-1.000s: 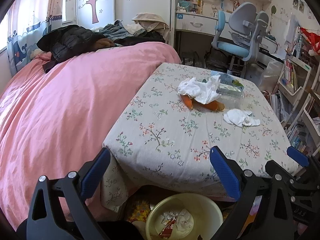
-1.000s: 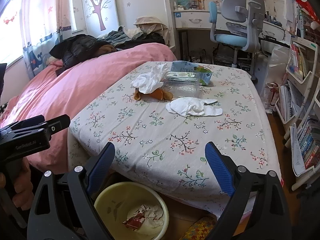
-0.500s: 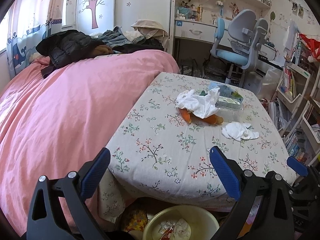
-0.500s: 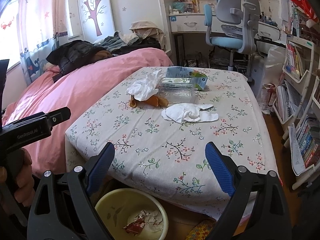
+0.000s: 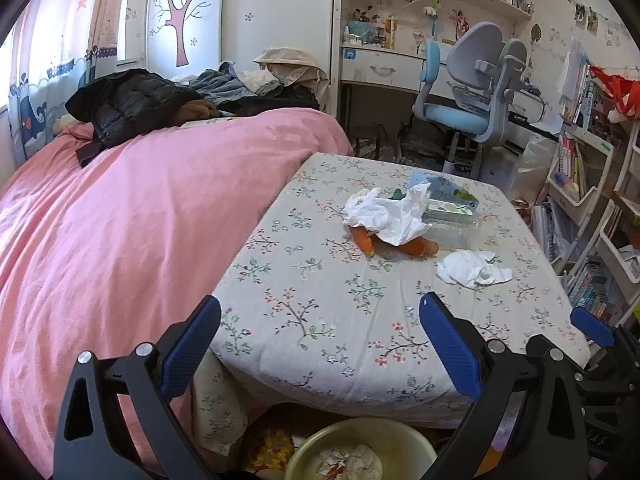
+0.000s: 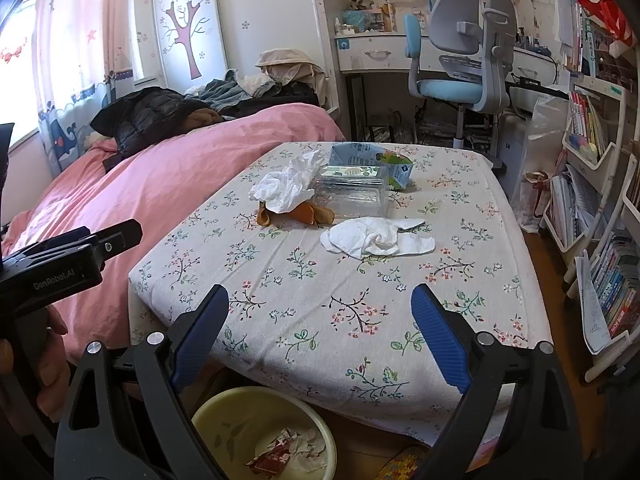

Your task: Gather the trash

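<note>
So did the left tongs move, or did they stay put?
Yes. The left tongs pulled up and back: the yellow basin has slid lower in their view, and the table looks farther off.

The black body of the left claw [image 6: 60, 268] reads "GenRobot.AI" in pale letters.

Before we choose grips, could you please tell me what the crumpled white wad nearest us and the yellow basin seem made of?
The crumpled white wad looks like soft matte tissue paper: thin, creased folds. The round yellow basin seems smooth moulded plastic, faintly glossy at its rim.
</note>
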`<move>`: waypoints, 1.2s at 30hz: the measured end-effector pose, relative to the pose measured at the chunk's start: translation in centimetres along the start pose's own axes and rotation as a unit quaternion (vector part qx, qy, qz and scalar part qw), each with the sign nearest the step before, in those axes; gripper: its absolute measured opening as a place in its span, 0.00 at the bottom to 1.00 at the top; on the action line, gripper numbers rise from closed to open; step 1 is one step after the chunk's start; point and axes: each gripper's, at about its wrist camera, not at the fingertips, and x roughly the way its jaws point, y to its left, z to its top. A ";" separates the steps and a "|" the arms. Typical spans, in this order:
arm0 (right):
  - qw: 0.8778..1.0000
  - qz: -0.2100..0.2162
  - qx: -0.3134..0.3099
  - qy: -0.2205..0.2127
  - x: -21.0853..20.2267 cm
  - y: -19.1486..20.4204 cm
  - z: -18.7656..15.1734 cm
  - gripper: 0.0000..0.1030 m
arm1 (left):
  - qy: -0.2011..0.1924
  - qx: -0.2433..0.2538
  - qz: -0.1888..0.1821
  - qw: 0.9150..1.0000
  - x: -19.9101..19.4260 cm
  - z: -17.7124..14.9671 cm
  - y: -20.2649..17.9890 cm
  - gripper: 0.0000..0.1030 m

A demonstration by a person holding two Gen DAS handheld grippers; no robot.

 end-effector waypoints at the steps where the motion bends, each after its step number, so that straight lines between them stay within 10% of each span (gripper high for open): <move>1: 1.000 0.000 0.000 -0.002 -0.1 0.0 0.0 0.87 | 0.002 -0.001 -0.002 1.000 0.1 0.0 0.0 0.92; 9: 1.000 -0.012 -0.003 -0.001 0.1 0.1 -0.2 0.87 | 0.042 0.001 0.002 0.999 0.6 0.0 0.0 0.92; 36: 0.999 -0.015 -0.029 -0.015 2.4 1.7 2.2 0.88 | -0.008 -0.015 -0.009 1.000 0.2 2.1 0.9 0.92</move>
